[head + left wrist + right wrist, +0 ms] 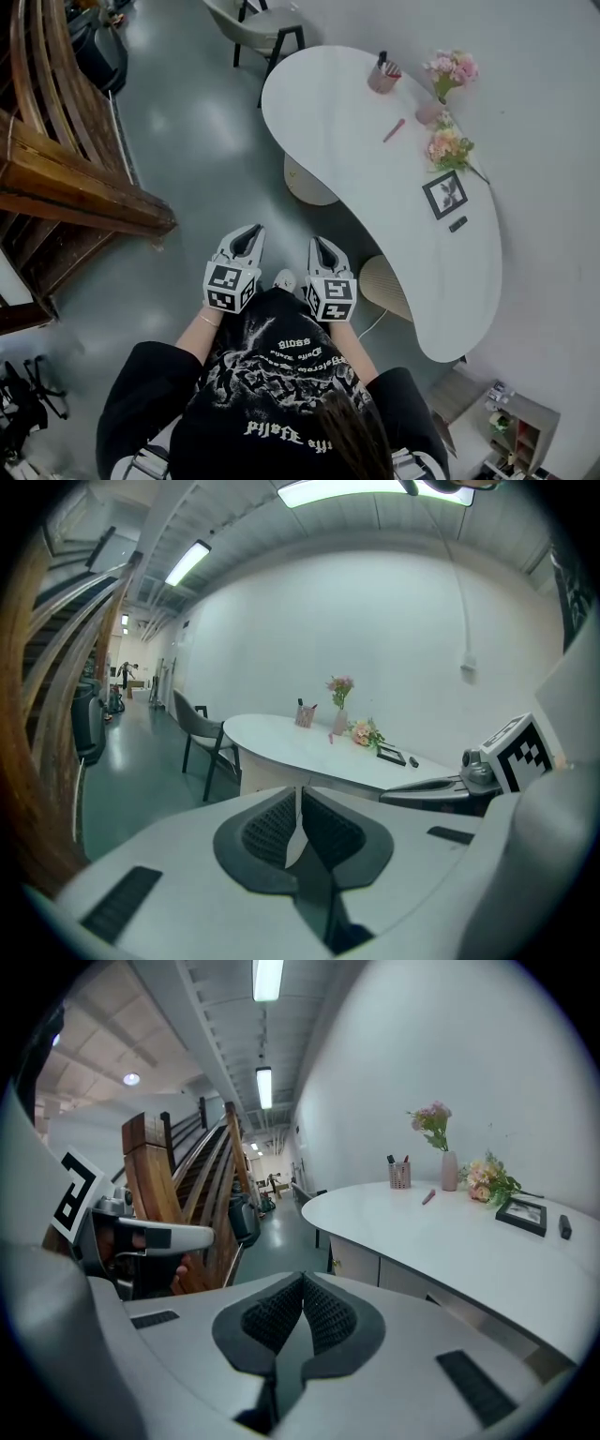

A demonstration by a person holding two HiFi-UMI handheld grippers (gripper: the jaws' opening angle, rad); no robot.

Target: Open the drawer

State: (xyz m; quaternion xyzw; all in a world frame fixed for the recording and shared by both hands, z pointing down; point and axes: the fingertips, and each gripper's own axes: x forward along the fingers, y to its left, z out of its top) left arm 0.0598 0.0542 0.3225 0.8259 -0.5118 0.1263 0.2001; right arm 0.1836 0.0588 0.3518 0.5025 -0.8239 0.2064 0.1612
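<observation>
Currently you hold the left hand-held gripper (249, 234) and the right hand-held gripper (321, 247) clenched and empty, side by side before you, presumably readied for approach. What looks like the drawer (360, 1262) sits closed beneath the white tabletop (375, 187), well apart from both.

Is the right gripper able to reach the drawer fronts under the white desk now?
Probably yes, once brought closer: only open floor lies between the right gripper and the drawer fronts under the white desk. Its fingers are shut, empty.
</observation>
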